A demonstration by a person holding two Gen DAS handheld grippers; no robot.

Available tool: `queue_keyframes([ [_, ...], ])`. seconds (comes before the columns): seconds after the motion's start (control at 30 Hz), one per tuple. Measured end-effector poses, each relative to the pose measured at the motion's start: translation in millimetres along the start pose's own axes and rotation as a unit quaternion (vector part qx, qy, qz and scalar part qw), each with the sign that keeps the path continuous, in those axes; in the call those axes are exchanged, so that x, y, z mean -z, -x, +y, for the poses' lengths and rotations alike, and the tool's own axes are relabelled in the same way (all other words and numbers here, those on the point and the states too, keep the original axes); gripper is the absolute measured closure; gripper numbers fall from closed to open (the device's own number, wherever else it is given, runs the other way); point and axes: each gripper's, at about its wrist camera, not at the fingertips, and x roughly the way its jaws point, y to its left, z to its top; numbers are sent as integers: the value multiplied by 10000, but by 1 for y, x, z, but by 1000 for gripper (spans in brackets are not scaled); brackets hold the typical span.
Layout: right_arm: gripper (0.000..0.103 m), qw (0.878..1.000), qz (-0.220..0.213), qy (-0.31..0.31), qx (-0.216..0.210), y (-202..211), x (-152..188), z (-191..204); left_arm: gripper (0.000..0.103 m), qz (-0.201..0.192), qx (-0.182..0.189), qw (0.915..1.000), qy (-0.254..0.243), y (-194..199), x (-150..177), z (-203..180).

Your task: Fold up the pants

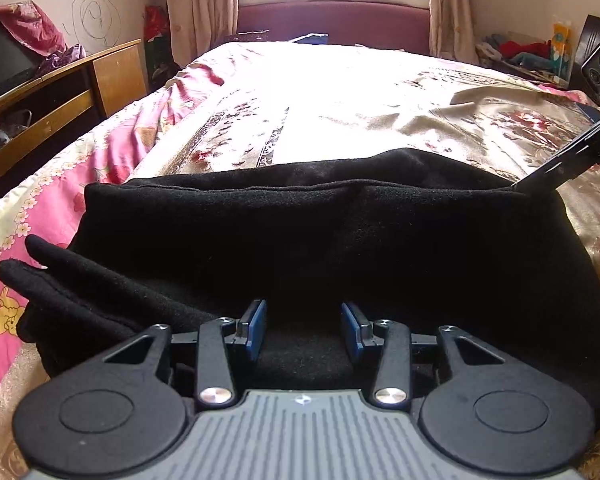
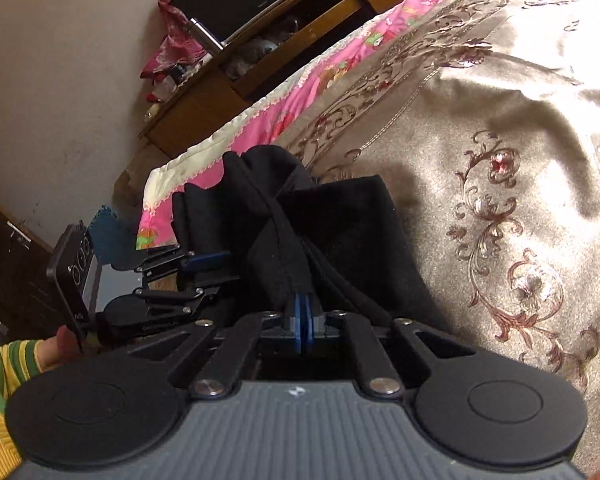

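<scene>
Across the bed (image 1: 340, 92), black pants (image 1: 320, 240) lie partly folded; right claw (image 2: 303, 320) is clamped on a raised fabric edge, left claw (image 1: 304, 330) rests apart over cloth; next, likely carry that edge across and lay it flat.

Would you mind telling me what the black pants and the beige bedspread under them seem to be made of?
The black pants look like a soft, matte fleece or brushed knit: a fuzzy nap, no sheen, thick rounded folds. The beige bedspread looks like a satin-like woven cloth with a floral scroll pattern, perhaps embroidered: it shines in the sunlight.
</scene>
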Motion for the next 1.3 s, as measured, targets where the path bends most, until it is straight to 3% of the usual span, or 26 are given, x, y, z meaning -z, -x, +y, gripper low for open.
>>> queue_keyframes([
  [0.1, 94, 9997, 217, 94, -48, 1, -3, -4, 48, 25, 35, 10000, -44, -1, -1, 0],
  [0.2, 80, 9991, 407, 11, -102, -7, -5, -11, 48, 15, 19, 10000, -65, -1, -1, -1],
  [0.27, 78, 9977, 522, -240, -368, -9, -6, -19, 48, 2, 20, 10000, -62, -1, 0, -1],
  [0.37, 74, 9933, 482, -743, -739, -5, -3, -34, 48, -4, 35, 10000, -78, -1, 0, 0],
  [0.43, 57, 9889, 401, -1020, -1000, 1, 0, -43, 48, -8, 37, 9999, -100, -1, 0, -1],
  [0.5, 57, 9882, 255, -1168, -960, 7, 2, -48, 47, -8, 8, 9999, -117, -2, 0, -2],
  [0.57, 58, 9935, 345, -899, -609, 3, 2, -41, 45, -43, 9, 9999, -156, -3, 1, -3],
  [0.67, 77, 9960, 779, -391, 184, -12, 1, -26, 45, -45, 53, 9999, -123, -3, 2, 0],
  [0.73, 94, 9945, 892, -482, 253, -9, -1, -26, 44, -40, 40, 9998, -203, -1, 3, 0],
  [0.77, 96, 9945, 877, -459, 334, -3, -1, -26, 44, -50, 31, 9997, -246, -1, 4, -1],
  [0.9, 103, 9912, 496, -537, 1103, 17, 2, -29, 38, -149, -171, 9992, -325, -1, 4, -7],
  [1.03, 101, 9865, -87, -813, 1419, 28, 14, -24, 33, -264, -463, 9971, -536, 1, 7, -15],
  [1.13, 93, 9712, -1025, -1580, 1461, 64, 36, -20, 33, -308, -432, 9976, -447, 8, 7, -10],
  [1.2, 91, 9625, -1148, -2009, 1415, 76, 56, -14, 33, -375, -438, 9973, -454, 13, 6, -9],
  [1.27, 80, 9570, -1048, -2412, 1220, 73, 77, -7, 33, -481, -392, 9969, -488, 18, 5, -11],
  [1.3, 69, 9561, -1005, -2529, 1084, 67, 85, -3, 33, -541, -354, 9968, -465, 20, 5, -11],
])
